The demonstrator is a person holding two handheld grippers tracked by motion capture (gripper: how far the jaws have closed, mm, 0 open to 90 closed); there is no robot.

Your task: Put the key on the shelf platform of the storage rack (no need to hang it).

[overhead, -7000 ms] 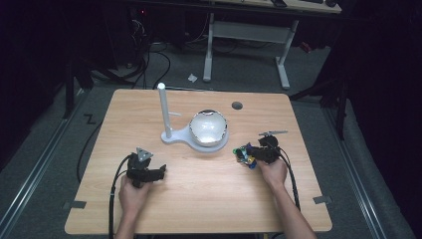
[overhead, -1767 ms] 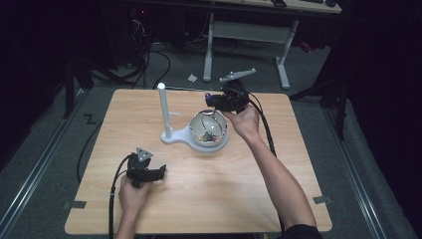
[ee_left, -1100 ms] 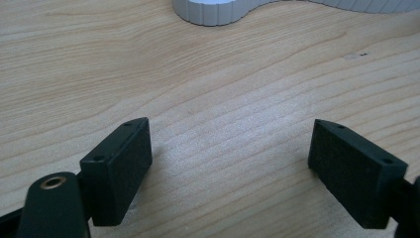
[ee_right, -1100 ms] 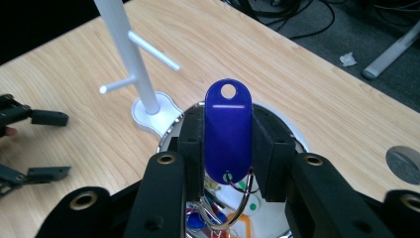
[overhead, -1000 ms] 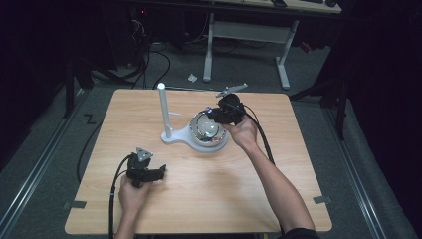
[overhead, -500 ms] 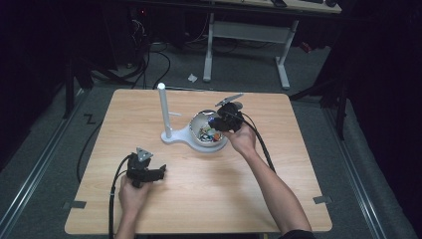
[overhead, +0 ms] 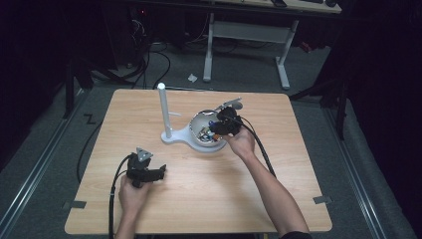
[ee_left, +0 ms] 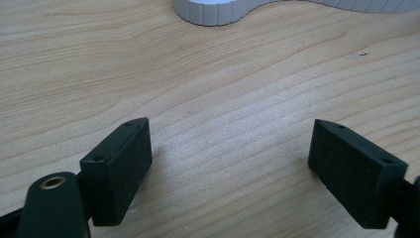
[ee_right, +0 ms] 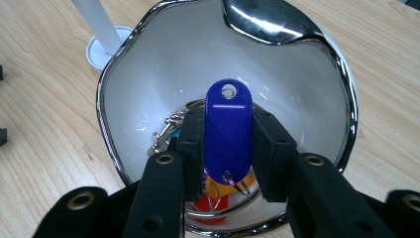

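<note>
Plainly, from the high view, the right hand-held gripper (overhead: 215, 127) was over the shiny bowl (overhead: 199, 121) on its white stand (overhead: 169, 135) near the middle of the counter (overhead: 298, 164), while the left hand-held gripper (overhead: 158, 174) rested low on the wood nearer the person, well apart from the bowl

In the left hand-held gripper view, its jaws stood wide apart with nothing between them, just bare wood grain and the edge of the white stand base (ee_left: 213, 12) beyond

In the right hand-held gripper view, the jaws were clenched on a blue key tag (ee_right: 228, 131), held upright inside the bowl (ee_right: 317, 84); under it hung a ring with keys (ee_right: 166, 130) and what looked like orange and red tags (ee_right: 213, 196), already low in the bowl

I judged the carrying as done and the bunch nearly placed; what was left seemed to be letting go of the tag and drawing the gripper clear of the rim
</note>
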